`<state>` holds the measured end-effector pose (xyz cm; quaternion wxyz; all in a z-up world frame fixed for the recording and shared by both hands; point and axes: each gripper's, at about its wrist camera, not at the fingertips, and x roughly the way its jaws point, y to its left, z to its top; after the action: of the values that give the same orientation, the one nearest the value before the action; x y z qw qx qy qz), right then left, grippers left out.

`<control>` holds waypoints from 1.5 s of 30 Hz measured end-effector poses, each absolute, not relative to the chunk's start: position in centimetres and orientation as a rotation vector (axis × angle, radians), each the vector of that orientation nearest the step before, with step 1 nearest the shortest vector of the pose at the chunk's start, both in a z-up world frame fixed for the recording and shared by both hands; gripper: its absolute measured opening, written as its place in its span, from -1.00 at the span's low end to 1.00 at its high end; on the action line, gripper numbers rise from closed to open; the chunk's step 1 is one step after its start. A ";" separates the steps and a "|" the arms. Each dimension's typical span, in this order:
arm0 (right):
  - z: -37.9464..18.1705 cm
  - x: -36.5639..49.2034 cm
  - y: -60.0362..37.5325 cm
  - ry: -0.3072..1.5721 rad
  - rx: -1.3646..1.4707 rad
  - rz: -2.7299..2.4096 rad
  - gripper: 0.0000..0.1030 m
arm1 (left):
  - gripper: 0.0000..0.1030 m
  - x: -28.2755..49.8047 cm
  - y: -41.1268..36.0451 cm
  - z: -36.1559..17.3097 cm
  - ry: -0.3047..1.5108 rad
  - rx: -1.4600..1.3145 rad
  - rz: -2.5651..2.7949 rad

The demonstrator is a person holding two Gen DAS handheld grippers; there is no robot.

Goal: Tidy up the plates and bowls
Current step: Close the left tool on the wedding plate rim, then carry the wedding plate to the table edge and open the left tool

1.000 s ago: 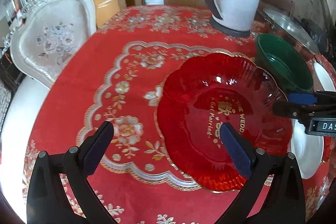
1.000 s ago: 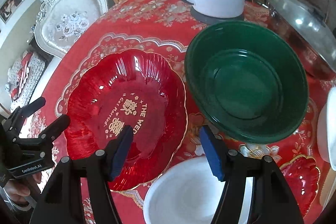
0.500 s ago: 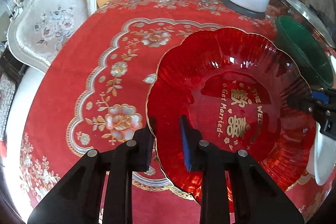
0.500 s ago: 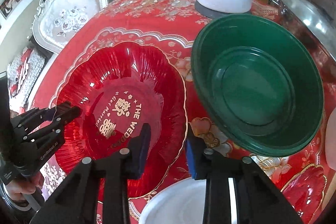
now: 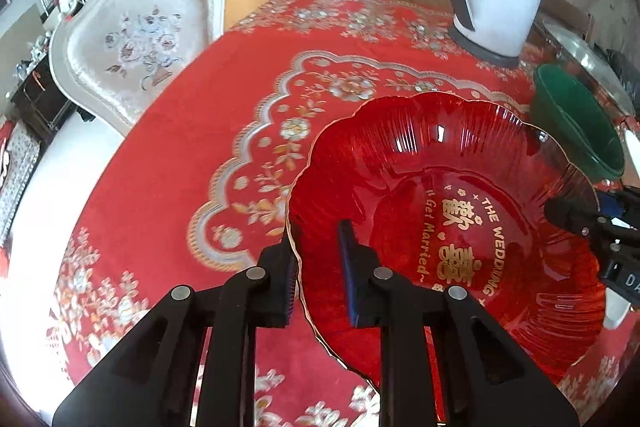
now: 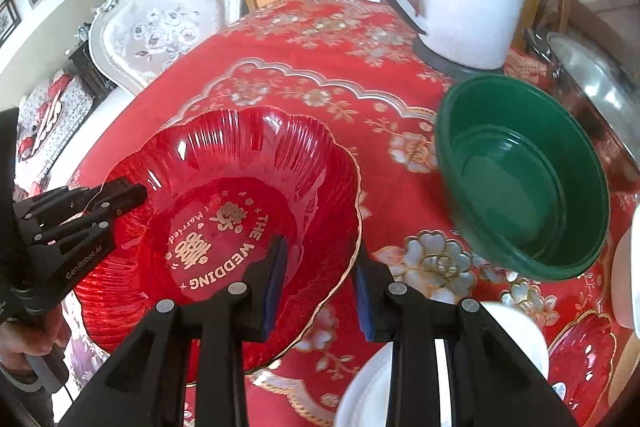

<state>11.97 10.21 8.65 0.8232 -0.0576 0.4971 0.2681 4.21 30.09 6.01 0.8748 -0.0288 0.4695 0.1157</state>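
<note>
A scalloped red glass plate with gold wedding lettering [image 5: 452, 227] is held at opposite rims, apparently just off the red floral tablecloth [image 5: 180, 147]. The left gripper [image 5: 318, 269] is nearly closed, its fingers pinching the plate's rim between them. The right gripper [image 6: 318, 285] likewise straddles and clamps the far rim. A two-handed lift seems under way; next, level carrying is called for, perhaps towards the green plastic bowl [image 6: 524, 179] beyond the right fingers.
</note>
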 end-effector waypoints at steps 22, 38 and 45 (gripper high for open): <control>10.4 0.8 17.7 0.958 -0.232 0.749 -0.34 | -0.64 -9.1 37.2 7.0 0.882 -0.143 0.392; 6.2 -2.3 19.2 1.076 -0.261 0.788 -0.34 | -0.64 -11.8 38.7 3.2 0.911 -0.210 0.407; 5.9 -2.7 19.2 1.100 -0.226 0.815 -0.34 | -0.37 -12.2 38.6 2.7 0.883 -0.179 0.460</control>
<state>-2.67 19.22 5.92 0.7686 -0.1043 0.5071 0.3758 -12.20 38.58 2.67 0.8749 -0.0858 0.4228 0.2201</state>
